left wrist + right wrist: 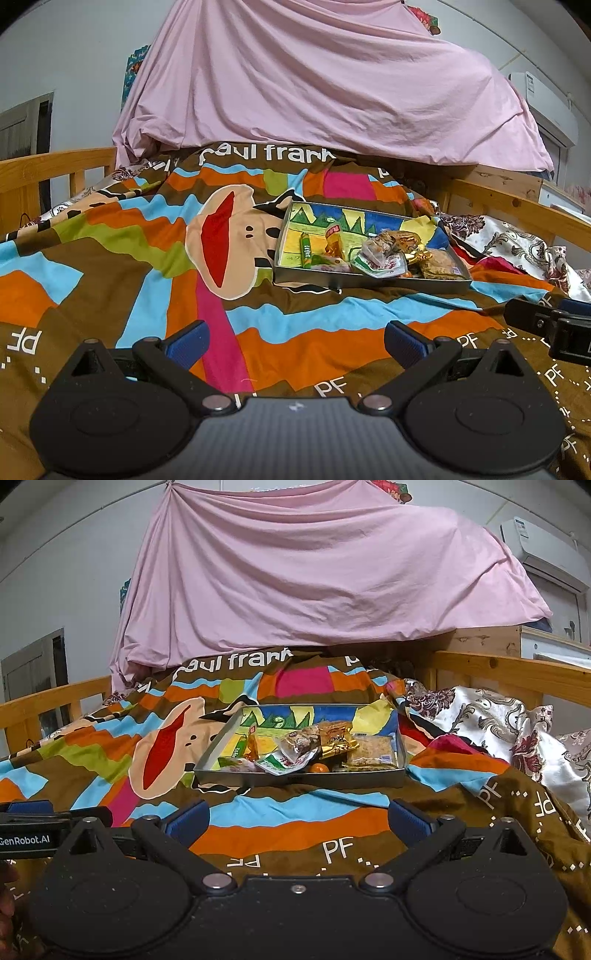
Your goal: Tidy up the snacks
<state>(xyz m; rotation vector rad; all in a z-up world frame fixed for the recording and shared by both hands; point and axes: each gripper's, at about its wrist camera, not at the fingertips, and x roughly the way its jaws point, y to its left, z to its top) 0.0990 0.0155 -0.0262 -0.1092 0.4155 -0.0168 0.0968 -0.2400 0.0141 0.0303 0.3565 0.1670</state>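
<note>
A shallow metal tray (pixel 332 283) with a colourful drawing inside lies on the bed; it also shows in the right wrist view (pixel 295 777). It holds several snack packets: a green stick (pixel 306 251), an orange-yellow packet (pixel 334 243), clear-wrapped pastries (pixel 384 247), a gold packet (pixel 338 746) and a brown biscuit pack (pixel 373 755). A small orange fruit (pixel 319 768) lies at the tray's near edge. My left gripper (pixel 295 345) is open and empty, well short of the tray. My right gripper (pixel 297 821) is open and empty, just in front of the tray.
The bright patterned duvet (pixel 147 258) covers the bed. Wooden rails (pixel 55 166) run along both sides. A pink sheet (pixel 314 92) hangs behind. A floral white cloth (pixel 498 723) is bunched to the right of the tray. The right gripper's side (pixel 554 328) shows in the left view.
</note>
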